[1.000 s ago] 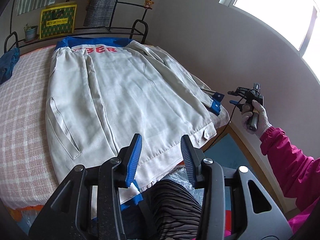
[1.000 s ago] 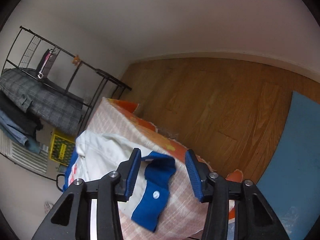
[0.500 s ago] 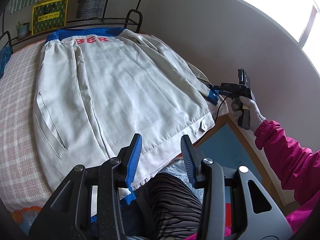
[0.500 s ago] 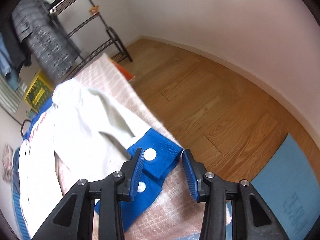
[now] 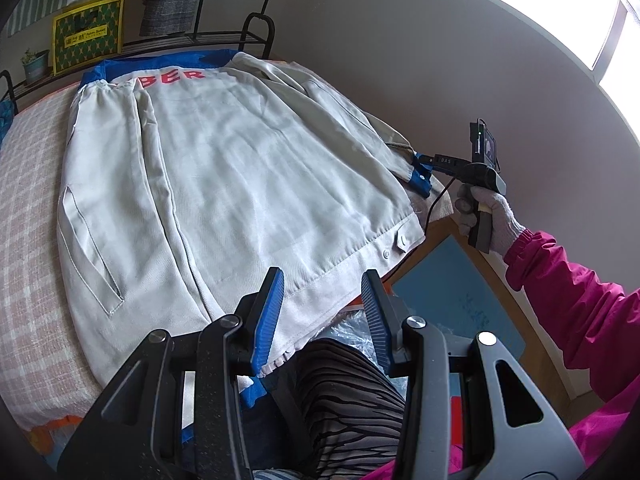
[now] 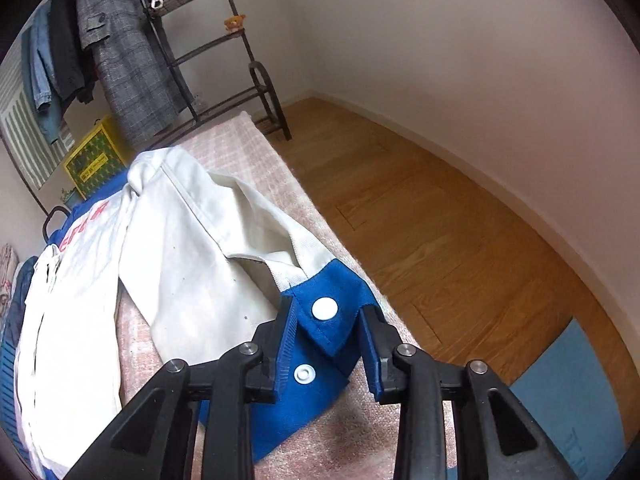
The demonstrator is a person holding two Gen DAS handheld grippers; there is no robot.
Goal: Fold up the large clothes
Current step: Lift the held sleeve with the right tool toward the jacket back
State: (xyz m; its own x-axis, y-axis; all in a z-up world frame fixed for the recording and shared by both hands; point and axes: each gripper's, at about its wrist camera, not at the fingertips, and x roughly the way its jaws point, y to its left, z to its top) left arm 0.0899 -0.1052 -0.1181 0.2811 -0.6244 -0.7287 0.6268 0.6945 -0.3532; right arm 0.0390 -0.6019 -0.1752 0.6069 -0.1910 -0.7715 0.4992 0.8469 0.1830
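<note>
White jacket [image 5: 224, 184] spread flat on a pink checked bed [image 5: 28, 216], left gripper [image 5: 322, 312] spread and empty above its hem, right gripper [image 6: 328, 344] closing around the blue sleeve cuff [image 6: 320, 336] at the bed's edge, pads not yet clearly pressing, gloved hand [image 5: 490, 212] holding it

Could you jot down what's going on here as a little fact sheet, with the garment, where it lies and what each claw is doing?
garment: white jacket, blue trim, red letters, spread flat
surface: pink checked bed cover
right claw: jaws closing around the blue cuff; not yet pinching it
left claw: open, empty, hovering over the jacket's hem
person: pink sleeve, gloved hand on the right claw's handle
background: metal rack hung with coats
</note>
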